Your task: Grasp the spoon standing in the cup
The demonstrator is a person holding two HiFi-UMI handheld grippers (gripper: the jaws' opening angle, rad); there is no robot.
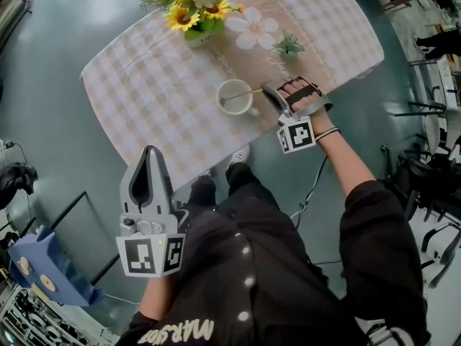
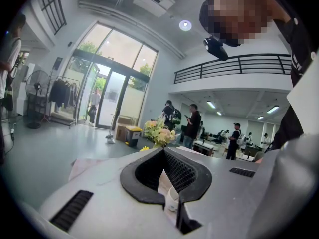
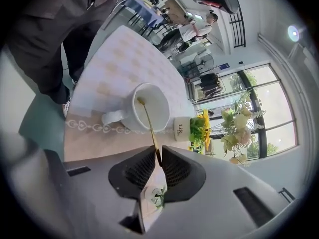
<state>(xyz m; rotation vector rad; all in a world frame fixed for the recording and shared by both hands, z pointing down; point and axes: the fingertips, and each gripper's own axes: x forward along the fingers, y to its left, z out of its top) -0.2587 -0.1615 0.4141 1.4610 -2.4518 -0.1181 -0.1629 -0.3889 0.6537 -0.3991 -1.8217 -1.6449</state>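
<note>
The cup (image 1: pixel 235 96) stands near the middle of the checked surface (image 1: pixel 144 85), in front of the vase of flowers (image 1: pixel 191 9), with its handle turned towards the person. The spoon (image 1: pixel 245 93) leans in it, bowl down inside and the thin gold handle slanting out over the rim towards the person's right. That slant probably explains the approach. The right gripper (image 1: pixel 265 89) comes in from that side, pitched downward, so the free end of the handle runs straight between its jaws. In the right gripper view the two dark pads are clenched on the upper part of the spoon handle (image 3: pixel 155 151), well clear of the cup rim (image 3: pixel 149 108). Grasping there keeps the jaws off the china and leaves room to lift. The grasp looks made, though the handle is slender and sits at the very tips of the pads, so it could pivot or slip if pulled sideways instead of along its own line. The spoon's bowl rests in the cup. The left gripper (image 1: pixel 148 153) has no part in this step. It hangs low off the near edge of the surface, beside the person's legs, jaws closed together on nothing.
</note>
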